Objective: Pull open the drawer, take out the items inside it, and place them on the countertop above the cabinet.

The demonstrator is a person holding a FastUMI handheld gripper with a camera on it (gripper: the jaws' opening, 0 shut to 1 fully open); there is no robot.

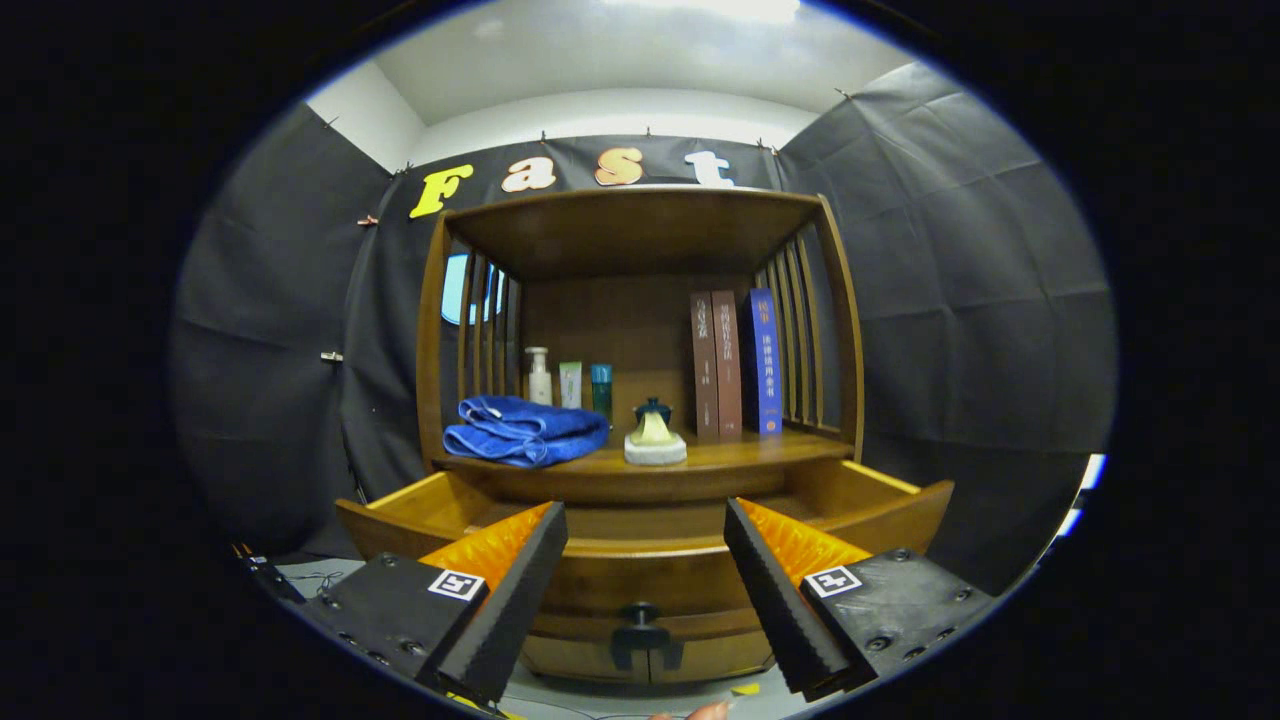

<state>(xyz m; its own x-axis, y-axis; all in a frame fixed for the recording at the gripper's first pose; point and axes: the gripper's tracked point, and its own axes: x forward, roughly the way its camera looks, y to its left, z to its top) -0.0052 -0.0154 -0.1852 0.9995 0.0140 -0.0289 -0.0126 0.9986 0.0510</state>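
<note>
The wooden cabinet's drawer is pulled out toward me, and its dark knob shows low between my fingers. On the countertop above it lie a folded blue towel and a small pale holder with a dark lid. My gripper hangs open in front of the drawer's face, with nothing between the fingers. The drawer's front wall and the countertop's edge hide what is inside the drawer.
At the back of the shelf stand three small bottles on the left and three upright books on the right. Slatted wooden sides and a top board close in the shelf. A fingertip shows below the drawer.
</note>
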